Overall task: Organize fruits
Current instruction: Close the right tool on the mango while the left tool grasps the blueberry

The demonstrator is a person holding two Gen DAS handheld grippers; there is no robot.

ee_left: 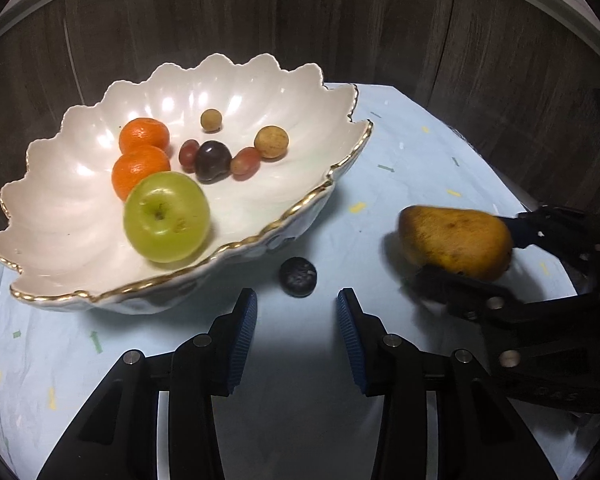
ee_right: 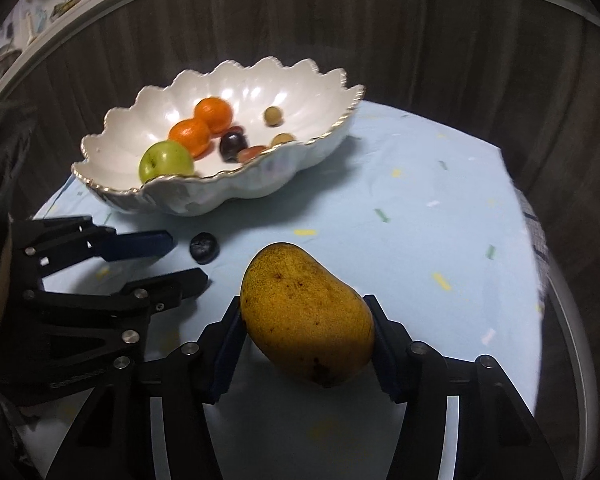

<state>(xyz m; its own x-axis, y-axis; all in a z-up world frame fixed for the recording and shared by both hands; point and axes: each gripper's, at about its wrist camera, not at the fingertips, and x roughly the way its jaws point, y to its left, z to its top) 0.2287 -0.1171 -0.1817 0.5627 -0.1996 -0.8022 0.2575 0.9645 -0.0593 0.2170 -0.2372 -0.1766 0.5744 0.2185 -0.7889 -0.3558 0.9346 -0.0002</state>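
Note:
A white scalloped bowl [ee_left: 80, 208] with a gold rim holds a green apple [ee_left: 166, 217], two oranges [ee_left: 141, 168], a dark plum [ee_left: 213, 160], grapes and small brown fruits. A small dark fruit [ee_left: 298, 277] lies on the blue cloth just beyond my open, empty left gripper [ee_left: 297, 308]. My right gripper [ee_right: 306, 312] is shut on a yellow mango [ee_right: 306, 314], held above the cloth; the mango also shows in the left wrist view [ee_left: 456, 242]. In the right wrist view the bowl [ee_right: 236, 184], the dark fruit [ee_right: 204, 246] and my left gripper [ee_right: 184, 258] show.
A round table with a light blue patterned cloth [ee_right: 420, 220] stands against a dark wood-panel wall [ee_left: 340, 20]. The table edge curves at the right [ee_right: 540, 240].

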